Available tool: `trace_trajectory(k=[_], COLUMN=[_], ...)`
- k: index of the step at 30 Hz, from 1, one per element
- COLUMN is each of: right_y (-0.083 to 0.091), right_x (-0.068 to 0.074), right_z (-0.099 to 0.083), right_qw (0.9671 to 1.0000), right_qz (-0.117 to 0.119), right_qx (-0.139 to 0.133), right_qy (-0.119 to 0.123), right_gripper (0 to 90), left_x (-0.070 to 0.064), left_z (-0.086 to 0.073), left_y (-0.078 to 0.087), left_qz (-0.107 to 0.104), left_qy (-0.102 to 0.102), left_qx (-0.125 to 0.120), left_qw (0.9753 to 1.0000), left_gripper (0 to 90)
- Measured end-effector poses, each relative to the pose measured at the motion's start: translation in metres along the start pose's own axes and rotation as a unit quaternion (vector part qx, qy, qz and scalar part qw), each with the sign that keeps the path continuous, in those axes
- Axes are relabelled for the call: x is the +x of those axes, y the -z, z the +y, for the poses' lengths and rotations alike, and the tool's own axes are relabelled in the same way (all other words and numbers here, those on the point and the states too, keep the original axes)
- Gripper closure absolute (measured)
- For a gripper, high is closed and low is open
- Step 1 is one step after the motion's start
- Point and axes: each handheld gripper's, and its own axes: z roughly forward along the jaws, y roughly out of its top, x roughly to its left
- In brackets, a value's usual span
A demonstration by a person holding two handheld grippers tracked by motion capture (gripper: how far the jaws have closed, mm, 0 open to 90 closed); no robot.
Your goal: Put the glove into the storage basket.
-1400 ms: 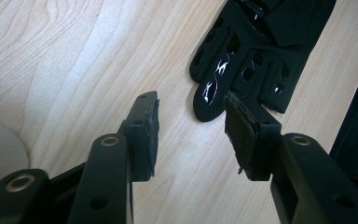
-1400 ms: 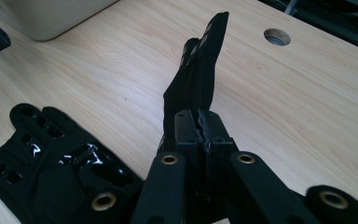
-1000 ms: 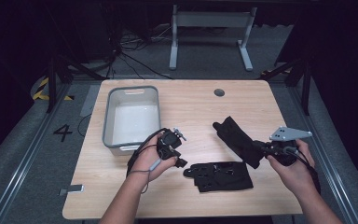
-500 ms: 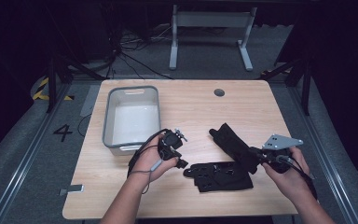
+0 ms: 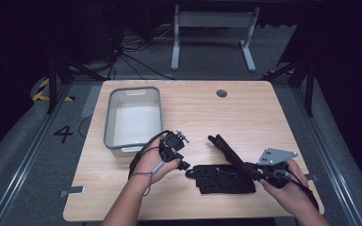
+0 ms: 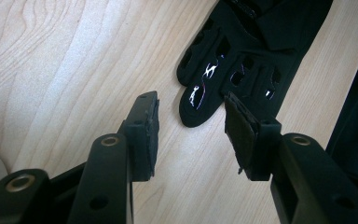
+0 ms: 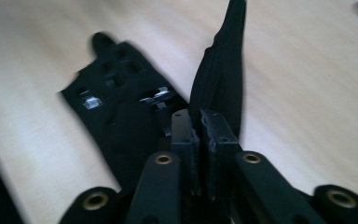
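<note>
High view: my left gripper [image 5: 185,165] sits just beside the fingertip end of the flat black glove [image 5: 224,179], which lies on the bench [image 5: 207,113] near its front edge. My right gripper [image 5: 253,170] holds the second black glove [image 5: 226,148], raised off the bench. A grey bin [image 5: 111,117] stands at the left.

Left gripper view: my fingers [image 6: 144,135] are apart, with the flat glove's [image 6: 233,60] fingertips just ahead of them.

Right gripper view: my fingers [image 7: 182,135] are clamped on the second glove [image 7: 221,70], which stands upright.
</note>
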Motion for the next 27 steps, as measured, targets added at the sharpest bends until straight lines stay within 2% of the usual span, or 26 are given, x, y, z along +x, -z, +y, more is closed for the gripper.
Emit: trace_trajectory(k=[3,5,7,10,14,22,27], right_y=[-0.002,0.0,0.002,0.005,0.005,0.001,-0.003], right_x=[0.009,0.012,0.013,0.011,0.004,-0.016,-0.025], right_z=[-0.003,-0.004,-0.003,-0.002,-0.003,-0.005,-0.008], right_qw=[0.9996,0.9987,0.9979,0.9979,0.9978,0.9936,0.992], right_qz=[0.029,0.05,0.061,0.058,0.051,0.05,0.045], right_qx=[0.0,-0.011,-0.022,-0.029,-0.033,-0.037,-0.03], right_qy=[0.008,0.002,-0.004,-0.008,-0.025,-0.094,-0.114], right_gripper=[78.8,74.9,73.7,73.3,73.2,72.7,72.6], left_x=[0.0,0.0,-0.001,-0.001,-0.002,-0.003,-0.004], left_z=[0.0,-0.001,-0.001,0.0,0.0,0.0,0.001], left_y=[0.0,0.0,-0.001,-0.001,-0.001,0.0,0.0], left_qz=[0.0,-0.001,-0.002,-0.002,-0.004,-0.008,-0.011], left_qy=[0.001,0.002,0.002,0.001,-0.001,0.0,0.0], left_qx=[0.0,0.0,0.001,0.002,0.001,-0.001,-0.002], left_qw=[1.0,1.0,1.0,1.0,1.0,1.0,0.9999], left_gripper=[55.4,55.3,55.3,55.3,55.4,56.3,56.5])
